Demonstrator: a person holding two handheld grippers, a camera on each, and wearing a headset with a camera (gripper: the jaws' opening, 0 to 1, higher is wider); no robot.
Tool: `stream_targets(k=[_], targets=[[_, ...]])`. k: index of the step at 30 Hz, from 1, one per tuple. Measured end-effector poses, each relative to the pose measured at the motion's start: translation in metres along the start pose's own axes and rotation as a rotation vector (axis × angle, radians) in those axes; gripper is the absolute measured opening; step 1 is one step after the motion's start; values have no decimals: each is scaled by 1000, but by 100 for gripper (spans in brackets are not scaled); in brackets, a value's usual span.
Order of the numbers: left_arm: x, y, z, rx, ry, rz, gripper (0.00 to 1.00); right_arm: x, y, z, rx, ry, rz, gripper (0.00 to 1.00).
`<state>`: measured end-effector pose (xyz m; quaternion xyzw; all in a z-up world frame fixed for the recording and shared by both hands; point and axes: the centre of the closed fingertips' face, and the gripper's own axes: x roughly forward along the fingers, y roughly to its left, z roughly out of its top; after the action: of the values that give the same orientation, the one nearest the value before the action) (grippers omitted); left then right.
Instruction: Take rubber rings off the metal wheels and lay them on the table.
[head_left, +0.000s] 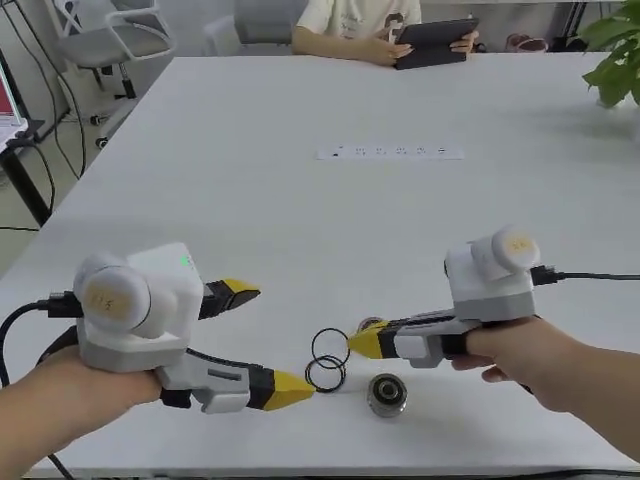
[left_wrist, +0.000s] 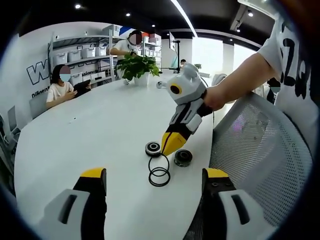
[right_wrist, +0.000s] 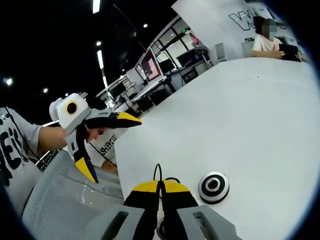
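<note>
**A:** What lies closest to the near edge of the table (head_left: 300, 200)?

**B:** A metal wheel (head_left: 386, 393), lying flat. Just left of it are two thin black rubber rings that overlap, the near ring (head_left: 325, 375) and the far ring (head_left: 330, 346). A second wheel (head_left: 369, 325) sits just beyond them, half hidden behind the right claw (head_left: 356, 343).

**A:** What are the claws doing?

**B:** The right claw has its yellow tips pressed together on the rim of the far ring. In the right gripper view, a thin black arc rises from between the tips. The left claw (head_left: 265, 340) is spread wide and holds nothing, with its lower tip just beside the near ring.

**A:** And farther out?

**B:** A white strip (head_left: 390, 152) with small marks lies mid-table. At the far edge a seated person (head_left: 355, 20) holds a dark tablet (head_left: 435, 42). A green plant (head_left: 615, 55) leans in at the far right corner, and an office chair (head_left: 110, 35) stands past the far left corner.

**A:** How are the hands posed?

**B:** The right hand (head_left: 520, 355) comes in from the right edge and holds its claw low and nearly level, pointing left. The left hand (head_left: 60, 400) is at the near left corner with its claw pointing right toward the rings. A black cable (head_left: 20, 320) trails off behind it.
</note>
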<state>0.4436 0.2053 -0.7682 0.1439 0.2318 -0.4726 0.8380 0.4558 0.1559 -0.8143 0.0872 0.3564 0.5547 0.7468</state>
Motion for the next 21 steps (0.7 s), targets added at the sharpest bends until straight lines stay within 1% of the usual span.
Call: stream_targets(k=[5,8,15,21], targets=[[-4,1,-5,-11,5,7,76,7,2,-7,0,24,6,0],[-6,1,-7,-13,7,9,76,9,0,-11,3,42,2,0],[-7,0,-11,-22,11,13,76,10,-5,-17,17,59,-13,0],[-6,0,-12,-26,15,10,76,11,-7,-19,35,63,-13,0]])
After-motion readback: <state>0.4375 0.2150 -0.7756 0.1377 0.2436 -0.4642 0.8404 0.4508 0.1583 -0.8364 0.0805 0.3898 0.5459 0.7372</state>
